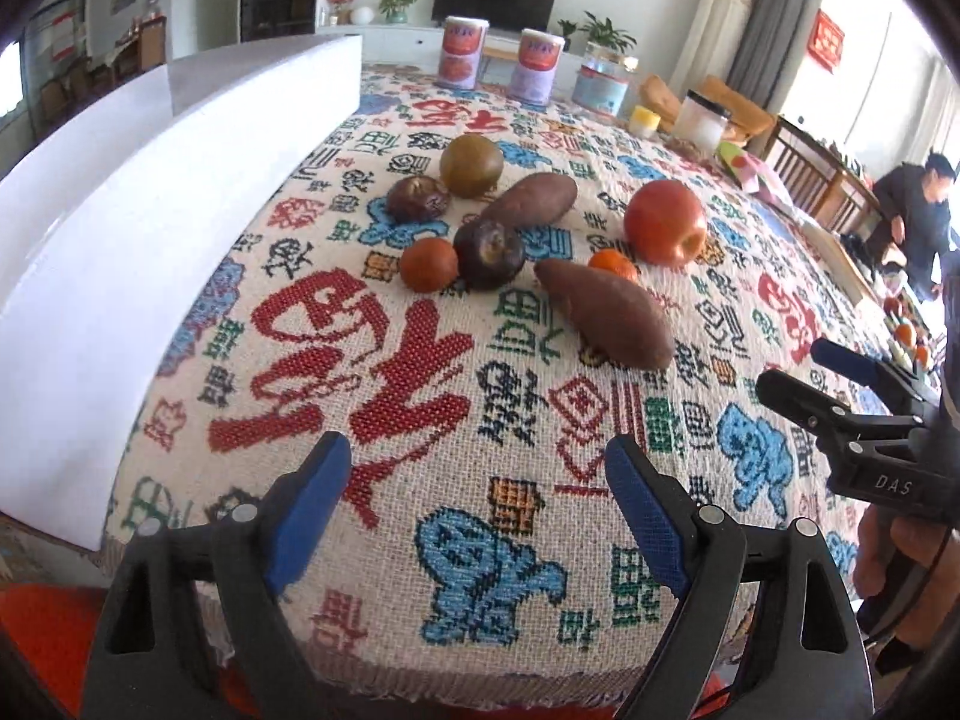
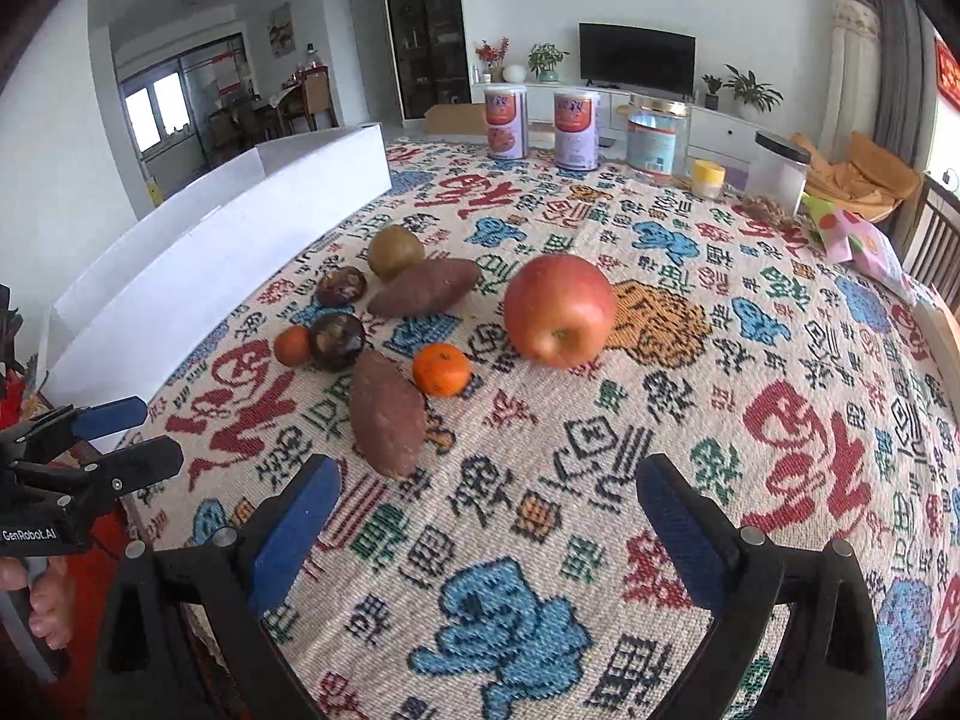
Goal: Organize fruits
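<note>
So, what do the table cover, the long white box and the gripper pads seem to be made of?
Table cover: woven fabric, matte; coarse weave and a fringed edge show.
White box: probably foam board or thin plastic sheet; smooth, plain, slightly translucent walls.
Left gripper and right gripper pads: blue rubber-like, finely textured, on black plastic fingers.

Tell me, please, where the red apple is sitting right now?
The red apple lies on the patterned tablecloth, right of the fruit cluster in both views, with a small orange just in front of it to the left.
</note>
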`<control>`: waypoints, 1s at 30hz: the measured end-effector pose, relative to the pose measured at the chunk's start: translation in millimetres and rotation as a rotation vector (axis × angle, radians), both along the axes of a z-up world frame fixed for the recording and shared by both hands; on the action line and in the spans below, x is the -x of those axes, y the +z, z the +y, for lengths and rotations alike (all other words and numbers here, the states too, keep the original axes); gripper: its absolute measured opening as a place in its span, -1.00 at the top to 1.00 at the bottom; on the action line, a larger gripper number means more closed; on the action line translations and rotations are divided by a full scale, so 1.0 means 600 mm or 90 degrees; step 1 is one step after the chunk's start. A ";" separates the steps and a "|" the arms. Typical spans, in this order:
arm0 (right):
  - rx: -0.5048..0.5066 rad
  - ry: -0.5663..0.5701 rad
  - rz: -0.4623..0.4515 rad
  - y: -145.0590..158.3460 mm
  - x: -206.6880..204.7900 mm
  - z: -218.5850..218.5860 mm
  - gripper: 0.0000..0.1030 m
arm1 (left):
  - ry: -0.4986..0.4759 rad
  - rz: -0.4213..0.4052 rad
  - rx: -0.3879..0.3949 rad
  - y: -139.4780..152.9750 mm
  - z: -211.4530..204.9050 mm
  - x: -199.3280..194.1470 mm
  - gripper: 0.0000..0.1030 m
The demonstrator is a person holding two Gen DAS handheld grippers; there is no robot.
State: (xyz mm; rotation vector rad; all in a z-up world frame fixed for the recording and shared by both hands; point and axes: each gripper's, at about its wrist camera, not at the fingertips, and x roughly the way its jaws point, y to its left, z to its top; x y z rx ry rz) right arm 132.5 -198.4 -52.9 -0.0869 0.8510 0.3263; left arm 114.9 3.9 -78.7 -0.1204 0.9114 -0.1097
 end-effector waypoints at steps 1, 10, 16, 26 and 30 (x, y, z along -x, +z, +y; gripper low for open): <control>0.007 -0.015 0.005 -0.016 0.005 -0.018 -0.92 | -0.005 -0.008 -0.013 -0.006 -0.006 0.001 -0.71; -0.009 -0.051 0.020 -0.067 0.002 -0.065 -0.92 | 0.025 -0.025 -0.036 -0.030 0.023 0.011 -0.72; -0.032 -0.050 0.043 -0.082 -0.016 -0.069 -0.92 | 0.023 -0.041 -0.093 -0.043 -0.005 0.007 -0.87; -0.072 -0.073 0.036 -0.080 -0.009 -0.087 -0.92 | 0.025 -0.031 -0.099 -0.043 -0.007 0.006 -0.89; -0.063 -0.072 0.036 -0.080 -0.006 -0.083 -0.92 | 0.032 -0.029 -0.101 -0.043 -0.009 0.005 -0.91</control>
